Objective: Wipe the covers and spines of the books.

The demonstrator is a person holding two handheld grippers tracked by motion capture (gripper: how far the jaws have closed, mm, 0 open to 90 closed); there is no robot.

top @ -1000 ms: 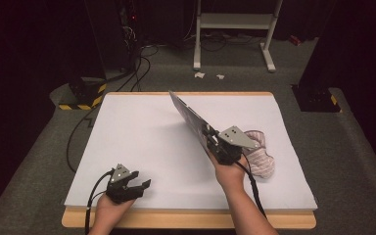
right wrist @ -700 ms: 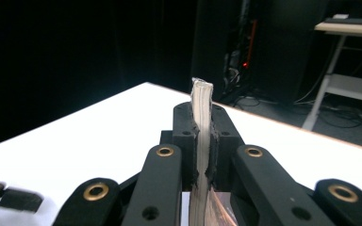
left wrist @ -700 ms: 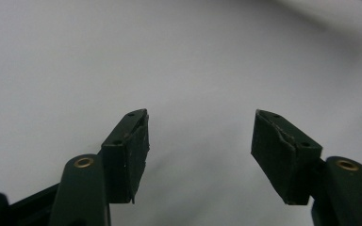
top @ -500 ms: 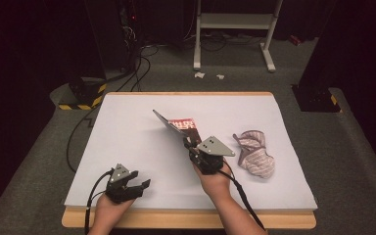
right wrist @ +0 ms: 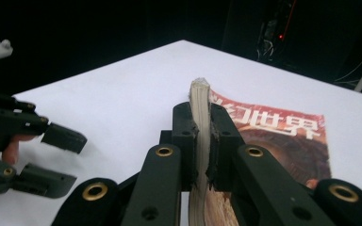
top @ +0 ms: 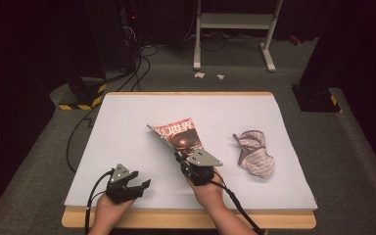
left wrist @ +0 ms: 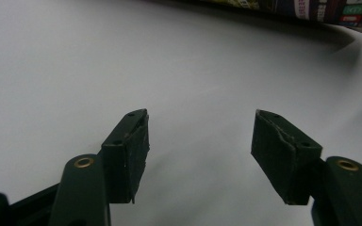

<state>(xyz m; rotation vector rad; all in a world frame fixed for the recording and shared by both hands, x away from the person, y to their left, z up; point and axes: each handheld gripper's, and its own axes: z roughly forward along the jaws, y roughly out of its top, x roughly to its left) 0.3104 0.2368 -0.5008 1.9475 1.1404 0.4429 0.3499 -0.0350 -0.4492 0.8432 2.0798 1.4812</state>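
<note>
Right gripper [top: 182, 160] is clamping a magazine [top: 180, 135] by its edge near the middle of the white table sheet [top: 127, 117]; in the right gripper view both pads are pressing flat on the thick page block [right wrist: 201, 122], which is standing up between them. The red cover with large white characters is tilting away to the right, its far corner resting on or just above the sheet — hard to tell which. The magazine's lower part is being cut off behind the jaws.

Left gripper [top: 138, 186] is sitting near the front edge of the sheet, jaws standing apart with nothing between them; in its own view, bare white surface is lying between the pads [left wrist: 132, 150], and a strip of the magazine is just showing at the top edge, blurred.

A crumpled striped cloth [top: 254, 152] is lying to the right of the magazine, apart from it. The person's forearms are being cropped at the bottom of the high view.
</note>
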